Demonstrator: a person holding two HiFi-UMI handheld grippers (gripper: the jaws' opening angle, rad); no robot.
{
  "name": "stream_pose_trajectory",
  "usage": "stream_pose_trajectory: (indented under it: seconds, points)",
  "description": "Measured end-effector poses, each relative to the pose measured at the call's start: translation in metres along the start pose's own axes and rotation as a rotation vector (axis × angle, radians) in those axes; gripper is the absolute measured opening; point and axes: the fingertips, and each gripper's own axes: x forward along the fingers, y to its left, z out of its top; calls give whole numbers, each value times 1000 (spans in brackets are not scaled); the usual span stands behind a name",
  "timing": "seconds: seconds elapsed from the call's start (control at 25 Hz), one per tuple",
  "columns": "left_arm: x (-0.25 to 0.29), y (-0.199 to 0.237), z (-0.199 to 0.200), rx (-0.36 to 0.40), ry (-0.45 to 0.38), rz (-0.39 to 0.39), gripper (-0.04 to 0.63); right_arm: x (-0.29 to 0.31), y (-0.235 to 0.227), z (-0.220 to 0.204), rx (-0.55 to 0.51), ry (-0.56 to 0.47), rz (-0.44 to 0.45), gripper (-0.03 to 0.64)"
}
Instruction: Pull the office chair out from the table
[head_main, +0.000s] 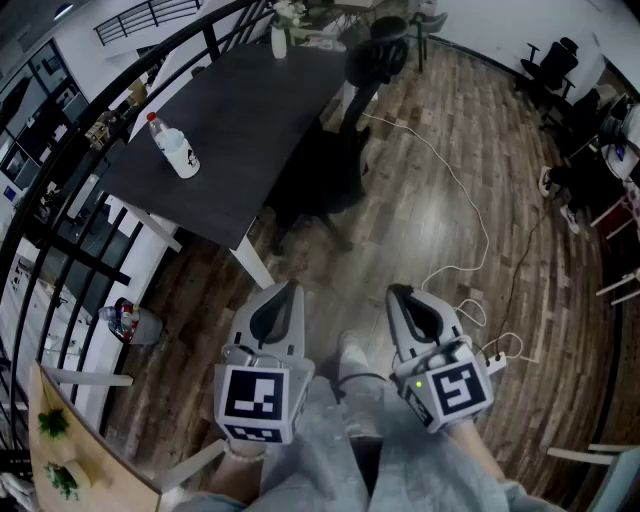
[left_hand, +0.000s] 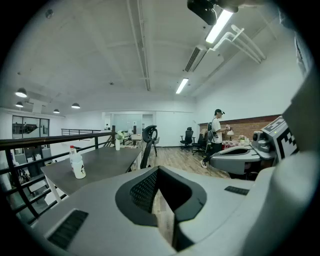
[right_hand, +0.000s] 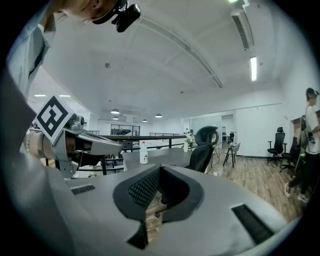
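The black office chair (head_main: 325, 172) stands tucked against the right long side of the dark table (head_main: 240, 120), its high back and headrest rising above the tabletop. It shows again in the left gripper view (left_hand: 148, 136) and in the right gripper view (right_hand: 202, 152). Both grippers hang low over the wooden floor, well short of the chair and pointed toward it. My left gripper (head_main: 290, 291) (left_hand: 159, 170) is shut with nothing in it. My right gripper (head_main: 398, 294) (right_hand: 160, 170) is likewise shut and holds nothing.
A white bottle (head_main: 176, 147) stands on the table and a vase (head_main: 278, 40) at its far end. A white cable (head_main: 470, 205) runs over the floor to a power strip (head_main: 492, 355). A black railing (head_main: 60, 200) borders the left. A person (left_hand: 216, 131) stands far off beside other chairs (head_main: 553, 62).
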Motion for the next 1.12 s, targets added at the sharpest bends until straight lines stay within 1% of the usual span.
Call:
stream_pose_trajectory:
  seconds: [0.08, 0.28, 0.44, 0.6, 0.84, 1.12]
  points:
    - [-1, -2, 0, -28, -6, -10, 0, -1, 0, -2, -3, 1, 1, 2]
    - [-3, -5, 1, -62, -19, -15, 0, -4, 0, -3, -6, 2, 4, 3]
    - [-5, -7, 1, -53, -15, -17, 0, -7, -1, -3, -5, 2, -3, 3]
    - [-7, -10, 0, -47, -16, -22, 0, -12, -1, -6, 19, 2, -11, 3]
    - [-1, -24, -1, -43, 13, -57, 0, -28, -19, -16, 45, 10, -85, 3]
    - [30, -49, 6, -2, 19, -112, 0, -42, -71, -22, 74, 12, -176, 3]
